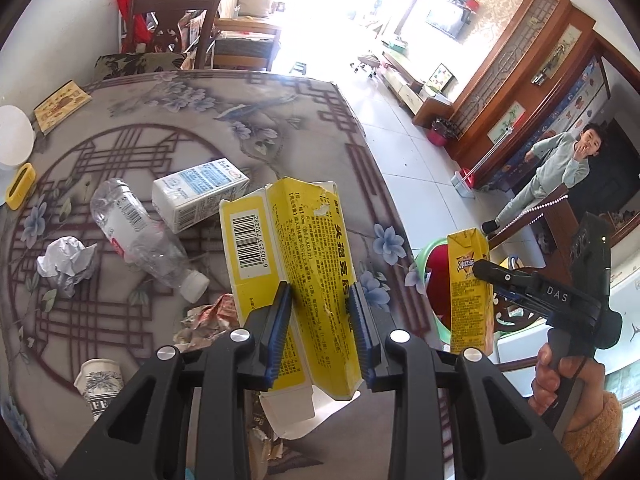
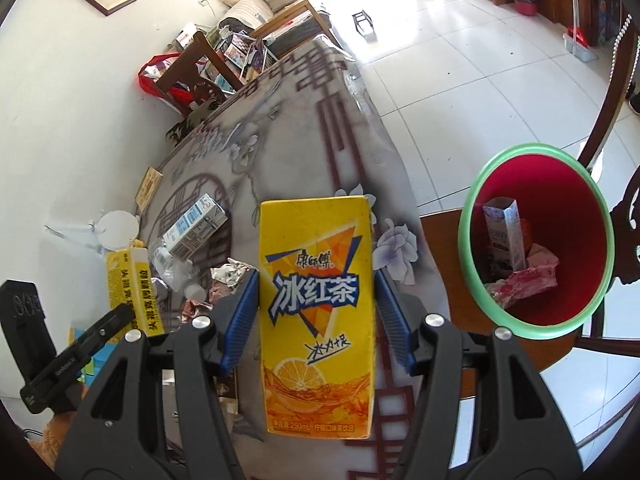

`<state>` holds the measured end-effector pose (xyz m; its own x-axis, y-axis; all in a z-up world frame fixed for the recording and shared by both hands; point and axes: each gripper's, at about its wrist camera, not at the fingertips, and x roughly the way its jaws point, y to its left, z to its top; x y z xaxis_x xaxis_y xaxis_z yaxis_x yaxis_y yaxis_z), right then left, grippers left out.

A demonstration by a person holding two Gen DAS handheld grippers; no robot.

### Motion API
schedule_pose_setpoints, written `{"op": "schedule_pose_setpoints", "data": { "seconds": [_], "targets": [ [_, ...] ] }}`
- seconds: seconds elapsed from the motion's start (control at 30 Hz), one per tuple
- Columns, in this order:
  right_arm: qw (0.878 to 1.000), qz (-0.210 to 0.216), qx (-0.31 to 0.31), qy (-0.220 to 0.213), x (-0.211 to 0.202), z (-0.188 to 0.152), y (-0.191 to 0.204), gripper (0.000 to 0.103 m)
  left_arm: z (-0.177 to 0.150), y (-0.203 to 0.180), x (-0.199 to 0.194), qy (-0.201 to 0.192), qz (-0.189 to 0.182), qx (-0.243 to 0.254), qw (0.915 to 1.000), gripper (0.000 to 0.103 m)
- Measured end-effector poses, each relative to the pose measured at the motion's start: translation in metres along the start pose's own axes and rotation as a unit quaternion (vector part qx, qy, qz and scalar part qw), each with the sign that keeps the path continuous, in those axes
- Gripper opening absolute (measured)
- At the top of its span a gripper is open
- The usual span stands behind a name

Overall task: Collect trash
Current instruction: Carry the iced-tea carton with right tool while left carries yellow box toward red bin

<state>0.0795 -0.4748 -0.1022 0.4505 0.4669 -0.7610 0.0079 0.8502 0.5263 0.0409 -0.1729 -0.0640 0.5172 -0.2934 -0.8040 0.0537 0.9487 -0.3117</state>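
Note:
My left gripper (image 1: 320,286) is shut on a torn yellow cardboard box (image 1: 296,224), held above the table. My right gripper (image 2: 317,274) is shut on a yellow iced-tea carton (image 2: 316,360), upright over the table's right edge. That carton (image 1: 468,292) also shows in the left wrist view. A red bin with a green rim (image 2: 468,248) stands just right of the table and holds a small carton and wrappers. On the table lie a clear plastic bottle (image 1: 140,236), a white milk carton (image 1: 200,192), crumpled paper (image 1: 66,264), a crushed wrapper (image 1: 208,320) and a paper cup (image 1: 100,384).
The bin rests on a wooden chair seat (image 2: 440,232). A flat picture box (image 1: 62,106), a yellow holder (image 1: 20,186) and a white round object (image 1: 12,136) sit at the table's left. A dark chair (image 1: 176,20) stands behind the table. A person (image 1: 560,168) stands on the tiled floor.

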Motion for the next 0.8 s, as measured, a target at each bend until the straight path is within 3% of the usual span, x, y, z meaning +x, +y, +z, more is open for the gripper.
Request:
{"op": "schedule_pose_setpoints", "data": {
  "seconds": [0.2, 0.3, 0.47, 0.8],
  "targets": [
    [1.000, -0.005, -0.007, 0.014, 0.009, 0.005, -0.002, 0.056, 0.007, -0.015, 0.004, 0.000, -0.020, 0.000, 0.9998, 0.028],
    [1.000, -0.012, -0.008, 0.023, 0.014, 0.007, -0.010, 0.056, 0.006, -0.024, 0.005, -0.005, -0.015, 0.020, 0.9997, 0.028],
    [0.999, -0.016, -0.010, 0.034, 0.021, 0.010, -0.016, 0.056, 0.004, -0.026, 0.018, 0.016, -0.019, 0.008, 0.9997, 0.028],
    [0.999, -0.020, -0.015, 0.038, 0.023, 0.018, -0.020, 0.056, 0.012, -0.032, 0.031, 0.017, -0.020, 0.005, 0.9996, 0.028]
  ]
}}
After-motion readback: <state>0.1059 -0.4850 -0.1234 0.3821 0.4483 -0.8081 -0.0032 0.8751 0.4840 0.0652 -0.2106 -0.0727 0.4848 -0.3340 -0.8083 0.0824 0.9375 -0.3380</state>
